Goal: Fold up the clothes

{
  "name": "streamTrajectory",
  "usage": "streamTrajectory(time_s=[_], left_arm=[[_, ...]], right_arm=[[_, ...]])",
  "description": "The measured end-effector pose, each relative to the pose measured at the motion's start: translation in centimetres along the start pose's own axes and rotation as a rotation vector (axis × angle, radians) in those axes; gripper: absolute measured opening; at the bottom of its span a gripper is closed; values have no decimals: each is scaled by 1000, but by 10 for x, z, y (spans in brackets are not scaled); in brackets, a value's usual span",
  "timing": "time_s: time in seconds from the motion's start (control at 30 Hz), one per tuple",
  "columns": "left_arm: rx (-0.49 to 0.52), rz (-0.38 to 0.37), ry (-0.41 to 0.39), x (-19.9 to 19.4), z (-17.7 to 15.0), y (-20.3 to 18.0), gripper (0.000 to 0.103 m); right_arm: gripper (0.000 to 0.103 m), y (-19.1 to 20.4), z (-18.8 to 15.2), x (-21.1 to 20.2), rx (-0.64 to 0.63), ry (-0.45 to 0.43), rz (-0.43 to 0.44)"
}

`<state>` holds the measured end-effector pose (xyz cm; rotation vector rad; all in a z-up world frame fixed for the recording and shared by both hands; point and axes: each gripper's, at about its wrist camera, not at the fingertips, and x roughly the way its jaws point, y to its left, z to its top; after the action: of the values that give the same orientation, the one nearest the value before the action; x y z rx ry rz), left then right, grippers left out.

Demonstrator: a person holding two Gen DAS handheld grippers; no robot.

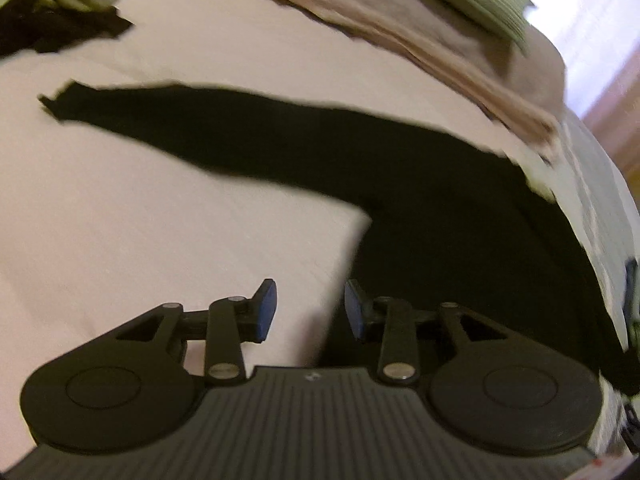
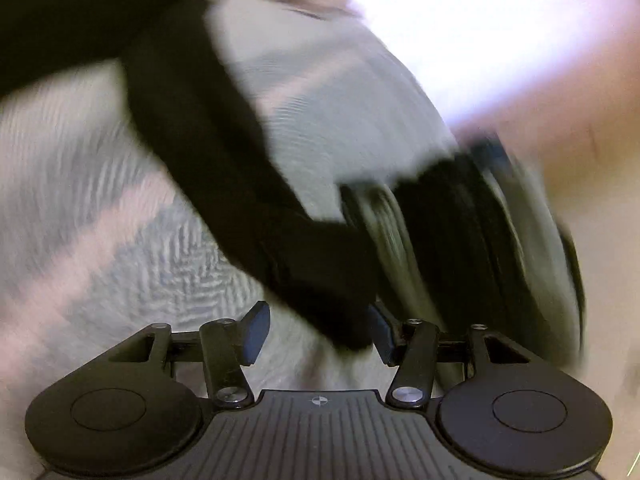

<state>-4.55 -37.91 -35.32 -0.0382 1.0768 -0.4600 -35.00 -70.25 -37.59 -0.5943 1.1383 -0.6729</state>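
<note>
A dark heap (image 1: pixel 60 28) lies far left on the bed (image 1: pixel 120 208); the black garment (image 1: pixel 440 208) stretches one sleeve leftward across it, with folded beige clothes (image 1: pixel 420 52) upper right. The left claw (image 1: pixel 310 306) stands apart, empty. The right claw (image 2: pixel 316 330) stands apart too, black cloth draped against one pad.

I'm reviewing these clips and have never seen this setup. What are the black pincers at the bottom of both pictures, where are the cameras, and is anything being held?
Each picture comes from a camera on a hand-held two-finger gripper, looking along its fingers. A person carries one in each hand; there is no robot arm. The left gripper is open and empty above a pale bed cover, where a black long-sleeved garment lies spread out. Folded beige cloth lies beyond it. The right gripper view is blurred; black fabric hangs across it, but its fingers do not visibly pinch it.
</note>
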Motion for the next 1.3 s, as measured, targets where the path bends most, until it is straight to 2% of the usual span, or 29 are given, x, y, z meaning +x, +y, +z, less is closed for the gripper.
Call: streamTrajectory(time_s=[0.03, 0.07, 0.1, 0.13, 0.23, 0.27, 0.33, 0.37, 0.4, 0.43, 0.5, 0.57, 0.63, 0.67, 0.7, 0.8, 0.83, 0.87, 0.9, 0.93, 0.97, 1.0, 1.03, 1.07, 1.1, 1.13, 1.17, 1.23, 1.3], left_arm=[[6, 1, 9, -2, -11, -13, 32], [12, 8, 16, -4, -20, -22, 32], [17, 17, 24, -5, -27, -31, 32], [23, 24, 32, -9, -34, -39, 32], [58, 39, 24, -25, -44, -57, 32], [72, 49, 17, -30, -45, -61, 32], [75, 58, 7, -39, -45, -66, 32], [66, 57, 4, -43, -45, -68, 32], [58, 55, 6, -46, -45, -72, 32], [50, 50, 11, -45, -45, -75, 32], [43, 38, 26, -41, -48, -82, 33], [54, 40, 46, -34, -55, -91, 33], [66, 46, 73, -27, -63, -100, 33], [71, 44, 86, -24, -66, -105, 33], [78, 40, 87, -24, -68, -108, 33], [100, 35, 81, -24, -71, -115, 33], [100, 35, 82, -24, -72, -116, 34], [97, 34, 83, -23, -72, -117, 34], [92, 33, 86, -21, -73, -117, 34], [88, 32, 94, -20, -74, -117, 34], [84, 31, 100, -19, -75, -117, 34], [80, 28, 108, -18, -76, -117, 34], [83, 27, 116, -19, -76, -115, 34], [98, 30, 121, -22, -76, -113, 34], [112, 33, 120, -25, -76, -110, 37], [127, 39, 118, -30, -76, -106, 38], [136, 50, 121, -34, -77, -99, 40], [132, 62, 135, -41, -76, -84, 40], [133, 81, 140, -49, -77, -68, 45]], right_arm=[[50, 4, -3, 10, -86, -26, -11], [45, 5, -4, 18, -142, -46, -16], [8, -2, -6, 22, -150, -73, 11], [6, -15, -7, 22, -102, -95, 60], [6, -84, -17, 10, 330, -120, 224], [6, -116, -29, -1, 541, -143, 264], [6, -167, -61, -21, 911, -181, 325], [1, -191, -87, -30, 1119, -211, 357], [1, -205, -109, -37, 1271, -227, 350], [1, -215, -129, -41, 1390, -237, 343], [1, -225, -173, -31, 1596, -238, 416], [1, -211, -207, -12, 1709, -128, 367], [1, -189, -236, 8, 1823, -15, 368], [1, -178, -252, 16, 1915, 13, 386], [1, -173, -258, 19, 1972, -2, 389], [1, -169, -255, -1, 2007, -181, 375], [1, -168, -251, -5, 1994, -224, 354], [1, -166, -250, -4, 1986, -227, 339], [1, -162, -252, 4, 1978, -183, 324], [1, -157, -254, 14, 1938, -114, 348], [1, -151, -263, 30, 1934, 19, 344], [1, -147, -269, 40, 1964, 78, 373], [2, -145, -275, 42, 2033, 77, 406], [9, -147, -276, 39, 2066, 75, 420], [25, -151, -274, 34, 2066, 76, 427], [37, -153, -271, 26, 2036, 77, 418], [53, -157, -265, 14, 1989, 80, 387], [56, -155, -255, -9, 1931, 77, 354], [56, -141, -239, -31, 1875, 60, 439]])
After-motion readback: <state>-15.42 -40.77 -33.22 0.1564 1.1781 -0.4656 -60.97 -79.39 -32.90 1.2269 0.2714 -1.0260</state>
